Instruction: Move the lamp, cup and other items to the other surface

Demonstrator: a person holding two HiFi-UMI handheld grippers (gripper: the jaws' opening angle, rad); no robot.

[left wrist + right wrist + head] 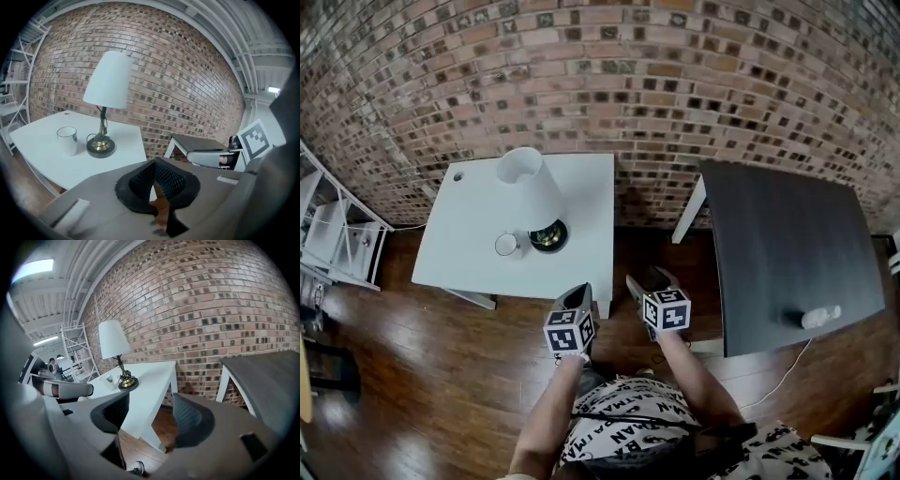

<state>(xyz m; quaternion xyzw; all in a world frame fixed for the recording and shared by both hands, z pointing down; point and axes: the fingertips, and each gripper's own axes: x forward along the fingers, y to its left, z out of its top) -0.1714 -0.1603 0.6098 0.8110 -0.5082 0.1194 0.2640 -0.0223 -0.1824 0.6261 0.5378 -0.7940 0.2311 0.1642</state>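
Note:
A lamp (530,186) with a white shade and a brass base stands on the white table (459,234). A white cup (506,245) sits just left of the lamp's base. Both grippers hover over the wooden floor in front of that table, pointing toward it and apart from everything. My left gripper (578,298) looks shut and empty. My right gripper (647,281) stands open with nothing between its fingers. The left gripper view shows the lamp (108,79) and cup (68,139) ahead of the gripper (154,187). From the right gripper (150,416) the lamp (113,341) shows farther off.
A dark table (787,234) stands to the right, with a small white object (820,317) near its front edge. A brick wall (609,84) runs behind both tables. White shelving (333,234) stands at the far left. A gap of floor separates the tables.

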